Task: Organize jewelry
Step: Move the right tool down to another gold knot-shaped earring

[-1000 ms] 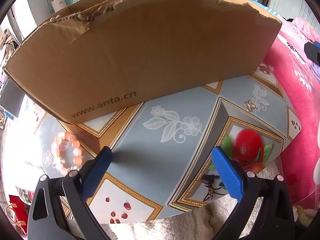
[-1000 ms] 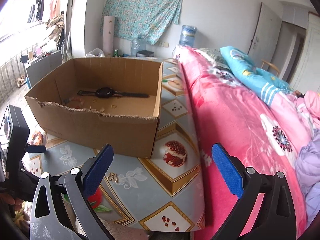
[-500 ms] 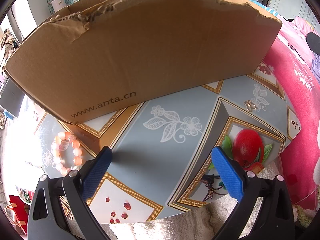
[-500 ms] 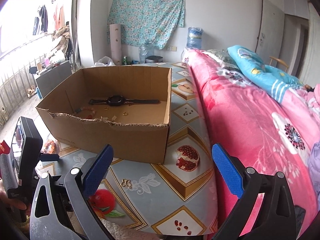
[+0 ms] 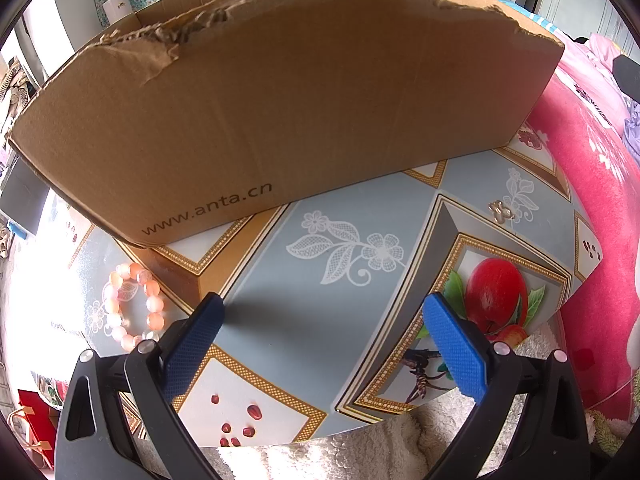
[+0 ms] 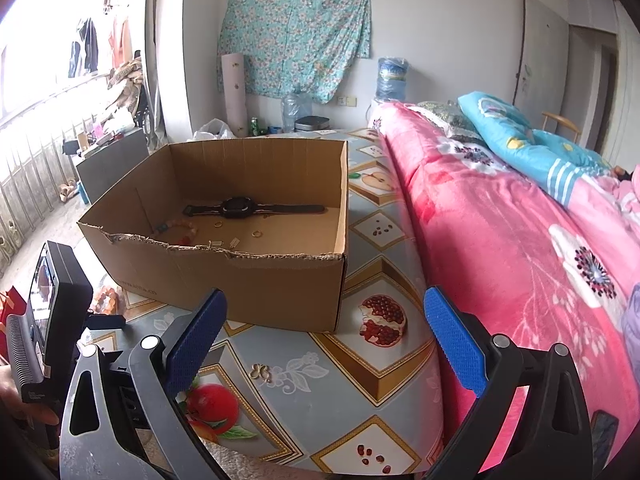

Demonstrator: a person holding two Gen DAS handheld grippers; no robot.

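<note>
Bright daylight pours in from the window point(image 6: 36, 60) left of the cardboard box point(image 6: 240, 280), blowing out that side to white glare on the glossy table point(image 5: 52, 320), casting soft shadows at the box's foot, while fisheye bending curves its walls and black vignette rings both sharp views.

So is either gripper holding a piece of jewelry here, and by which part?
Nothing is held. The left gripper and right gripper are both open and empty; the pink bead bracelet and small gold clasp lie on the table.
</note>
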